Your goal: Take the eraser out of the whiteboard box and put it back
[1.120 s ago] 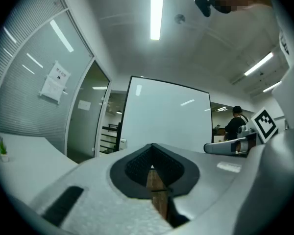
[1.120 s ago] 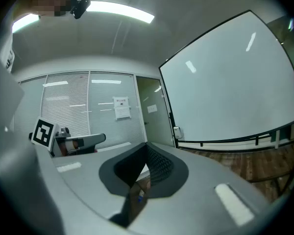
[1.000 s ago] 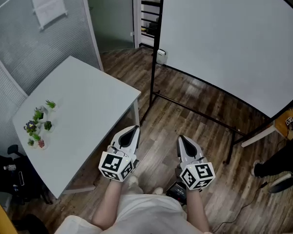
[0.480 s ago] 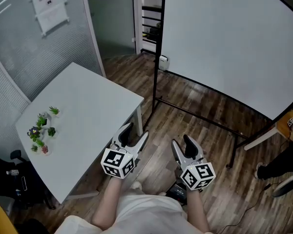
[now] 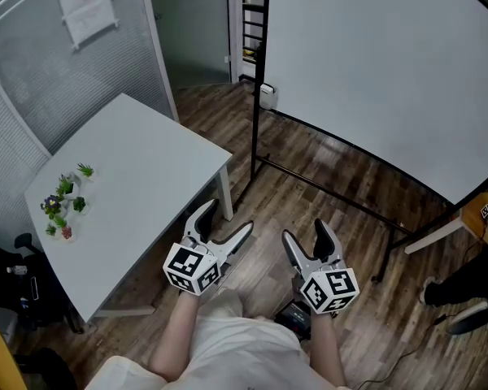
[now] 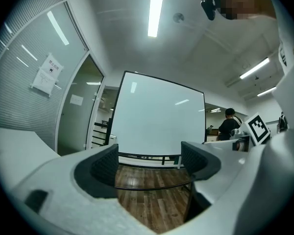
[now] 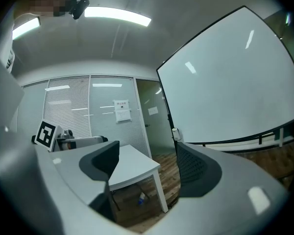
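Head view: the left gripper (image 5: 226, 220) and the right gripper (image 5: 306, 232) are held side by side, level, above the wooden floor (image 5: 325, 189), each bearing its marker cube. Both sets of jaws are opening and stand wide apart; in the left gripper view only floor and the whiteboard (image 5: 374, 63) show between the left pair, and in the right gripper view only the corner of the white table (image 5: 138, 177) shows between the right pair, so neither holds anything. The whiteboard, blank and black-framed, stands on a dark stand ahead of the grippers. A small pale box (image 5: 267, 94) hangs at its lower left corner, well apart from both grippers. The eraser cannot be made out in any view.
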Motion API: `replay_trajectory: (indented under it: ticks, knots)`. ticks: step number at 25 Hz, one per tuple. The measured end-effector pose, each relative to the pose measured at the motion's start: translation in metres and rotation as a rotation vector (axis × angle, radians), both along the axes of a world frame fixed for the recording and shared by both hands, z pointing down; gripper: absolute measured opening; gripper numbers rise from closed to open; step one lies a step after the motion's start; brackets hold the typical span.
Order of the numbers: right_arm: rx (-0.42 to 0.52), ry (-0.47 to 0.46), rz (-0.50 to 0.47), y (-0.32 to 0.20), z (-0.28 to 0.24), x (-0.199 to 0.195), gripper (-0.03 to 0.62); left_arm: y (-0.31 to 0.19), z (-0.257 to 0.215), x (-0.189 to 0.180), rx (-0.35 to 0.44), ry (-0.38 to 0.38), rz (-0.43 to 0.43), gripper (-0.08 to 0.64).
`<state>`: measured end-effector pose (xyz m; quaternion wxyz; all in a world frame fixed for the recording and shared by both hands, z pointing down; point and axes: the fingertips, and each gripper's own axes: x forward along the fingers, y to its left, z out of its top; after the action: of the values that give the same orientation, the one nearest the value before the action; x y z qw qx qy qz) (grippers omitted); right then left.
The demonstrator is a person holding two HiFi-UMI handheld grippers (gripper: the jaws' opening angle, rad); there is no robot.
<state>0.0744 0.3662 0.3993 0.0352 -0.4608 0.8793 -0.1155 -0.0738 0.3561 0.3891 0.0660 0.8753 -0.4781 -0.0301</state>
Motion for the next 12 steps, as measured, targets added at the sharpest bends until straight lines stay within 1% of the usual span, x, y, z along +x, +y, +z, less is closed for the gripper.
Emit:
replay_trajectory:
  ticks: [2,5,9,12]
  knots:
    - [-0.015,-0.004,-0.005,-0.003,0.006,0.004,0.366,-0.004,0.008,0.004,-0.020,0.013,0.000,0.393]
    - [-0.024,-0.004,-0.006,-0.020,0.014,0.008,0.365,-0.024,0.015,0.010,-0.030,0.012,-0.001,0.390]
    - [-0.043,0.000,0.000,-0.059,0.028,0.015,0.365,-0.068,0.027,0.017,-0.039,-0.006,0.002,0.383]
    - [-0.051,0.007,0.004,-0.101,0.037,0.016,0.365,-0.114,0.037,0.016,-0.047,0.006,-0.001,0.380]
